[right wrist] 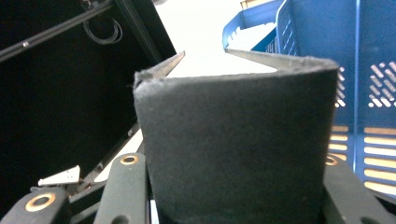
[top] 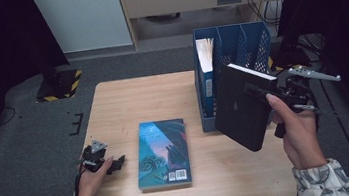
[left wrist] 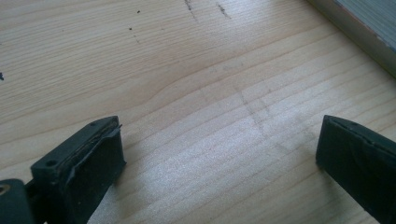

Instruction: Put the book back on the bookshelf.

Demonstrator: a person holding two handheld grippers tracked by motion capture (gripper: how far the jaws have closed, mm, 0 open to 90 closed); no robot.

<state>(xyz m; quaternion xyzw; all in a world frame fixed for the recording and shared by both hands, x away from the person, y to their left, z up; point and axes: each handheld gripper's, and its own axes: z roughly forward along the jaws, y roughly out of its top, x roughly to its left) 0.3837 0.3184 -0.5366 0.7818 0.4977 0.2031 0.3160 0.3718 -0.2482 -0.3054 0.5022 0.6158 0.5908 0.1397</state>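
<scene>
I see a wooden table [top: 172,93] under both of my grippers. It is the biggest thing here.

Next comes the blue file rack [top: 249,43]. It stands just past my right jaws, on the far right part of the table. It has slots side by side, and a blue folder with white pages [top: 205,69] stands in the slot at its left end. In the right gripper view the rack's blue wall with holes [right wrist: 369,93] rises just behind and to the right of my jaws.

Then comes the black book [top: 241,107]. My right gripper [top: 262,92] is clamped on it, one jaw pressed on each side near its spine, and I hold it up in the air, tilted, in front of the rack. In the right gripper view the book's black spine [right wrist: 233,154] sits right between my two jaws, and its white pages open away from me.

A second book with a blue-green picture cover [top: 162,152] lies flat on the table. It is just to the right of my left jaws and well apart from my right jaws.

My left gripper [top: 115,164] rests low on the table. Its jaws stand wide apart, with bare wood [left wrist: 210,154] between them. They grip nothing.
</scene>
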